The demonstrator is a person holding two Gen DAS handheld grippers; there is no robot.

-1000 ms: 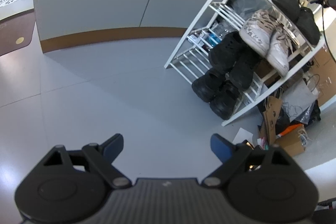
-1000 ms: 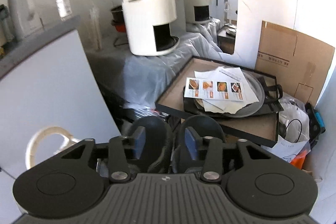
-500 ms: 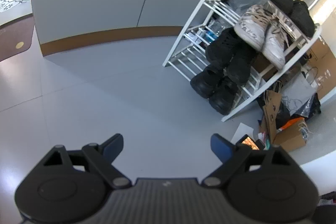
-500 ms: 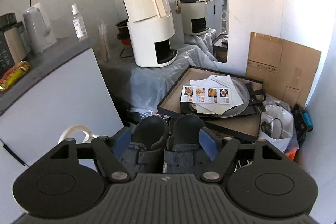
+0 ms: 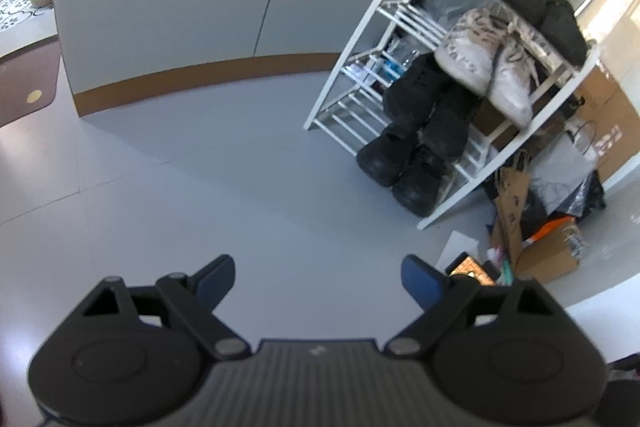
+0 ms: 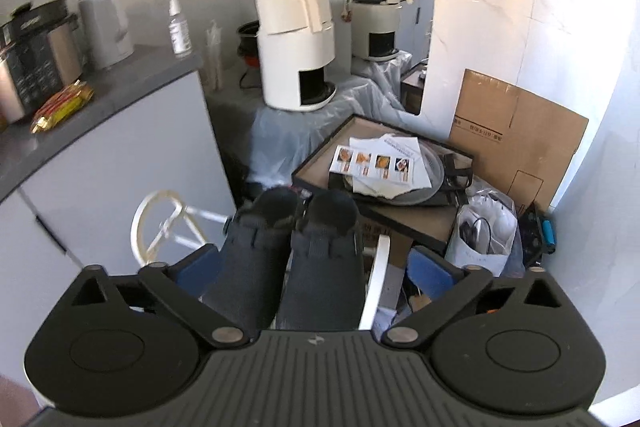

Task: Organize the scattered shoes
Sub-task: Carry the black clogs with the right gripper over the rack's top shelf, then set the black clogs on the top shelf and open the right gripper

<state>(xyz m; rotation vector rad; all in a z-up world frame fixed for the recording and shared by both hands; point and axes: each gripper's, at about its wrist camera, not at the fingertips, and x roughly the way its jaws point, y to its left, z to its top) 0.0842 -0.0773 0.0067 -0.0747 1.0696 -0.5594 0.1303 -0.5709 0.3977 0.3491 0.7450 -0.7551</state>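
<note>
right hand-held gripper [image 6: 314,269]: just opened | dark shoes [image 6: 288,251]: side by side, released

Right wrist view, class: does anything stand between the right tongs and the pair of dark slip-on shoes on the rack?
Nothing visible does. The right tongs have just been opening and stand wide, with the dark slip-on shoes lying between the pads, unpressed, on the white shoe rack.

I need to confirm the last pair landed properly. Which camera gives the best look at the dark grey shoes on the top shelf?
The right wrist view: the dark grey shoes sit side by side, close, between the open right claw, whose jaws have just been opening. The left wrist view shows them small and distant atop the white rack.
</note>
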